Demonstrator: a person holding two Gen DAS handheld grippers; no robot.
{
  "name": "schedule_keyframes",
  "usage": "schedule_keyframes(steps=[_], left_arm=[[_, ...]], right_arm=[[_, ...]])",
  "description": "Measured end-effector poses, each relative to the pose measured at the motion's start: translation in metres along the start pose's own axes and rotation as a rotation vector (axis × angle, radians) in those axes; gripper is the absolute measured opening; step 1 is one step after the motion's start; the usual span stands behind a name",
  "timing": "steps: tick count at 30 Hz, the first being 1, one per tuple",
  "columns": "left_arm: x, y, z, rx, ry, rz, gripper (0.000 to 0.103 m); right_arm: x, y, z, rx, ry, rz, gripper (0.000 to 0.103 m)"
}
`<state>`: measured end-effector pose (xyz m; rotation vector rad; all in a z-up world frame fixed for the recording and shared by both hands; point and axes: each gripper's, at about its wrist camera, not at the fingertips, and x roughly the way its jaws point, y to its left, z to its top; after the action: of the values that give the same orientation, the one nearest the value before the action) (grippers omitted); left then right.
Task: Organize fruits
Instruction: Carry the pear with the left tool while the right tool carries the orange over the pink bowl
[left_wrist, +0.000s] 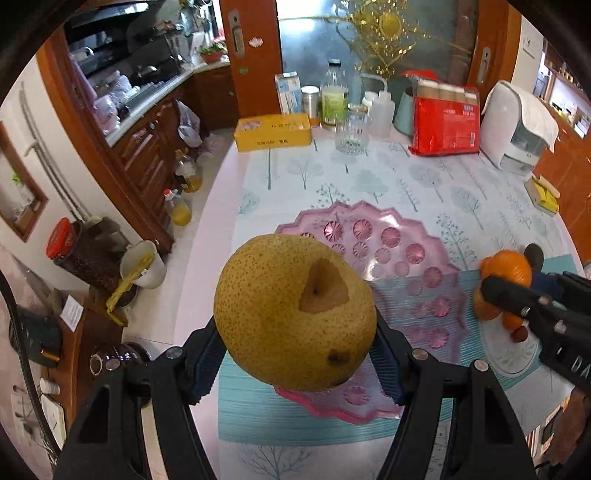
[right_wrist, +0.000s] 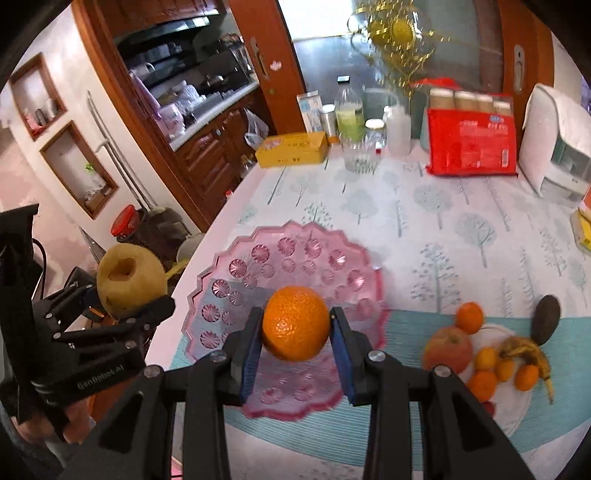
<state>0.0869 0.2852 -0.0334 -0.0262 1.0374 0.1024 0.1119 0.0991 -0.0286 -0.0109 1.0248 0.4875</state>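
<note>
Tilting down | left gripper (left_wrist: 295, 354) clamps pear (left_wrist: 295, 314) | right gripper (right_wrist: 295, 347) clamps orange (right_wrist: 295, 323)

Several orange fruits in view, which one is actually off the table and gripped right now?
The big orange, clamped in the right tongs above the pink dish. The smaller oranges lie on the white plate beside the apple.
</note>
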Motion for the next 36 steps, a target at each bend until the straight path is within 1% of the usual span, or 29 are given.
schedule_keyframes(steps=[4, 6, 10, 14, 18, 20, 26, 29, 33, 36], left_arm=[[0.039, 0.003, 0.002, 0.014, 0.067, -0.035, 0.069], [0.062, 0.000, 0.000, 0.024, 0.113, -0.047, 0.069], [0.101, -0.012, -0.006, 0.054, 0.185, -0.067, 0.069], [0.128, -0.026, -0.011, 0.092, 0.237, -0.089, 0.069], [0.144, -0.035, -0.011, 0.127, 0.267, -0.105, 0.069], [0.152, -0.039, -0.011, 0.145, 0.278, -0.098, 0.069], [0.169, -0.045, -0.013, 0.172, 0.313, -0.095, 0.069], [0.174, -0.044, -0.018, 0.168, 0.324, -0.094, 0.069], [0.174, -0.045, -0.019, 0.169, 0.317, -0.095, 0.070], [0.172, -0.043, -0.017, 0.168, 0.321, -0.105, 0.072]], right_arm=[[0.031, 0.008, -0.004, 0.003, 0.065, -0.031, 0.036], [0.047, 0.006, -0.009, 0.023, 0.102, -0.042, 0.036], [0.075, -0.003, -0.018, 0.062, 0.173, -0.058, 0.036], [0.093, -0.007, -0.026, 0.067, 0.223, -0.064, 0.036], [0.106, -0.006, -0.033, 0.054, 0.263, -0.070, 0.037], [0.113, -0.006, -0.038, 0.055, 0.280, -0.076, 0.037], [0.127, -0.012, -0.046, 0.092, 0.323, -0.084, 0.038], [0.130, -0.009, -0.046, 0.085, 0.322, -0.085, 0.038], [0.133, -0.010, -0.045, 0.093, 0.319, -0.081, 0.039], [0.135, -0.012, -0.043, 0.101, 0.316, -0.074, 0.039]])
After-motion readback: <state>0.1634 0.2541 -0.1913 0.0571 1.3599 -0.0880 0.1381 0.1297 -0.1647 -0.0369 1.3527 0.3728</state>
